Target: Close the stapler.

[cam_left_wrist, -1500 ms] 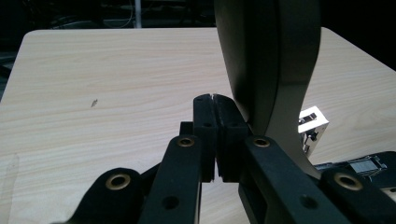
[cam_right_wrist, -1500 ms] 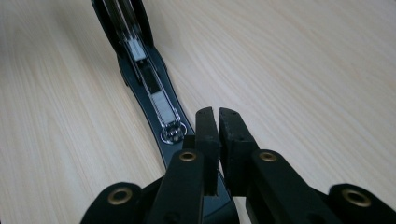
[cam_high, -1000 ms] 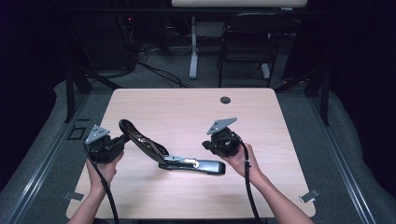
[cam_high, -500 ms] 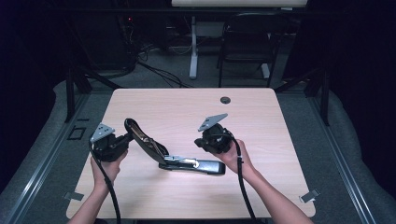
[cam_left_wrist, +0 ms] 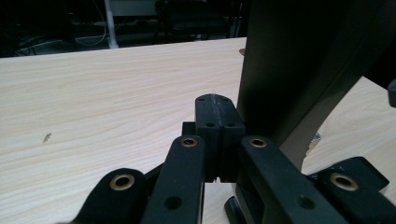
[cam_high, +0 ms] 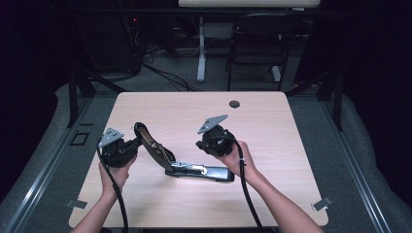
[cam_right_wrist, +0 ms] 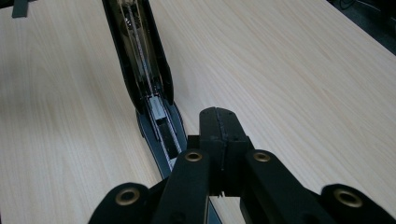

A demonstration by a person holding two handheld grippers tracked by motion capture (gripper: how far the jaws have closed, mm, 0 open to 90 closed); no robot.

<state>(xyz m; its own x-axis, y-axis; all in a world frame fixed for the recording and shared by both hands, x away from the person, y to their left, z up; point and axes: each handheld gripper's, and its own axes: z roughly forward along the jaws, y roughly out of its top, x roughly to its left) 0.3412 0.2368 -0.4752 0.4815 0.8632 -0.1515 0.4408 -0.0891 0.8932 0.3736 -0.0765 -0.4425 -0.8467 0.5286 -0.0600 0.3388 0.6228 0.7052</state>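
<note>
Here, a black stapler [cam_high: 184, 162] is seen opened wide on the near middle of the wooden table [cam_high: 272, 121]. Its base lies flat, pointing right, and its upper arm is swung up and back toward the far left, so that the two halves meet at a hinge near the table's centre.

The left gripper [cam_high: 130, 146] is held at the near left, just beside the raised tip of the upper arm. In the left gripper view its jaws are pressed together with nothing between them [cam_left_wrist: 219, 116], and the dark underside of the raised arm [cam_left_wrist: 299, 70] stands immediately to the right of the closed tips; whether it is touched cannot be told.

The right gripper [cam_high: 203, 144] is held above the base, just right of the hinge. In the right gripper view its jaws are likewise closed on each other and empty [cam_right_wrist: 218, 128], hanging over the base, while the open staple channel [cam_right_wrist: 140, 65] runs away to the far left of the tips, clear of them.

A small dark grommet [cam_high: 234, 103] is set in the far part of the table, well apart from both grippers.
</note>
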